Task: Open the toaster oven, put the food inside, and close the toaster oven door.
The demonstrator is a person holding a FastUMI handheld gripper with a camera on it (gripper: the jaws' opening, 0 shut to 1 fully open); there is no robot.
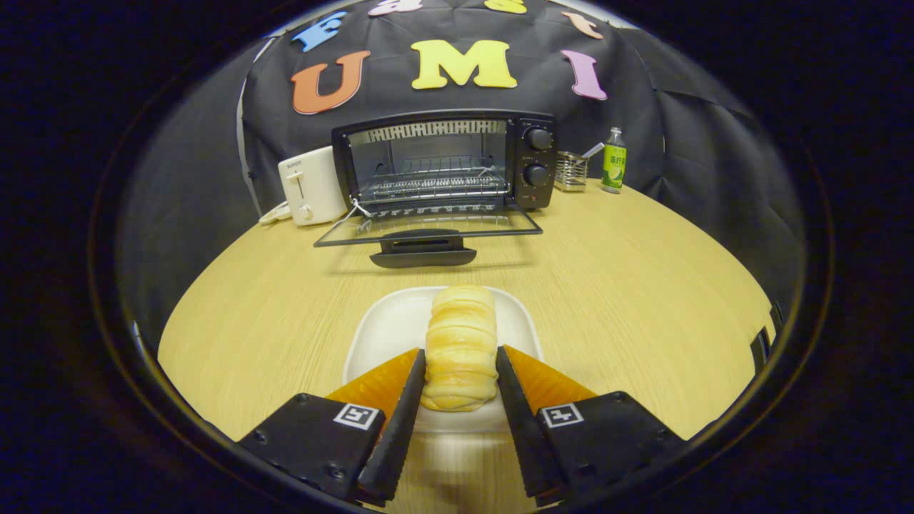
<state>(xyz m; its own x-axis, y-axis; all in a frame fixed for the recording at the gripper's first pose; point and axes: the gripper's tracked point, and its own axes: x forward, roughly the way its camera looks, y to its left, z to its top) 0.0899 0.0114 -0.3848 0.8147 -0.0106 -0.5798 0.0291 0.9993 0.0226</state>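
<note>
at the back left of the wooden worktop (628,285) stands a white pop-up toaster (311,187), its cord trailing beside it. just to its right sits the black toaster oven (446,160), its glass door (428,230) dropped flat onto the worktop with the dark handle (423,251) pointing toward the claw. inside, a wire rack (434,180) is visible; two knobs (538,155) sit one above the other on the oven's right panel. further right come a small metal mesh holder (570,171) with a utensil poking out, then a green bottle (613,161) standing upright. nearer, a white plate (389,328) lies well short of the open door, and on it rests a long ridged bread roll (460,343), lengthwise along the fingers. the claw (460,371) is narrowed onto the near half of the roll, one finger pressing each side, with the roll's far end reaching beyond the fingertips. whether the roll is lifted off the plate is unclear.
</note>
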